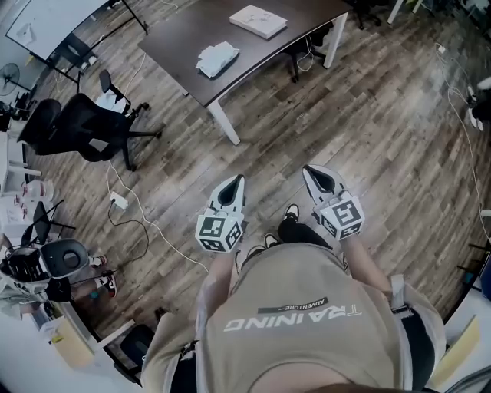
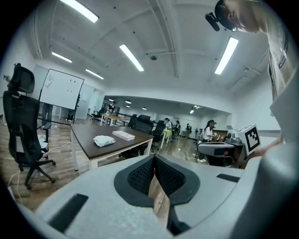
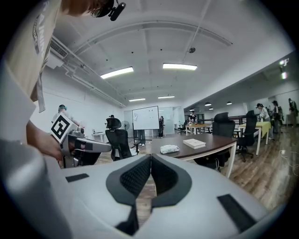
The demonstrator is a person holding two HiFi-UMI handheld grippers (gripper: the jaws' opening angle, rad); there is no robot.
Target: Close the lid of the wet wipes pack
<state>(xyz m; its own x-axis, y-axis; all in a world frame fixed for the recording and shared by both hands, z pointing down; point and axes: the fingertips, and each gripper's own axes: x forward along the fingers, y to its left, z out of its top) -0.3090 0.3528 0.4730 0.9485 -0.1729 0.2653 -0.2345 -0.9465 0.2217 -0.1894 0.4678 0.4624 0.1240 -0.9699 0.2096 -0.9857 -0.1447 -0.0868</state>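
Observation:
The wet wipes pack (image 1: 217,59) is a white crumpled packet lying on a dark brown table (image 1: 176,34), far ahead of me across the wooden floor. It also shows as the small white pack (image 2: 103,140) in the left gripper view and as the pack (image 3: 169,149) in the right gripper view. Its lid is too small to make out. My left gripper (image 1: 238,179) and right gripper (image 1: 311,170) are held side by side at waist height, both pointing toward the table. In each the jaws are shut, with nothing between them.
A flat white box (image 1: 258,21) lies further along the table. A black office chair (image 1: 84,127) stands to the left, with cables (image 1: 138,224) trailing over the floor. A whiteboard (image 1: 42,21) is at the far left. People sit at distant desks (image 2: 208,130).

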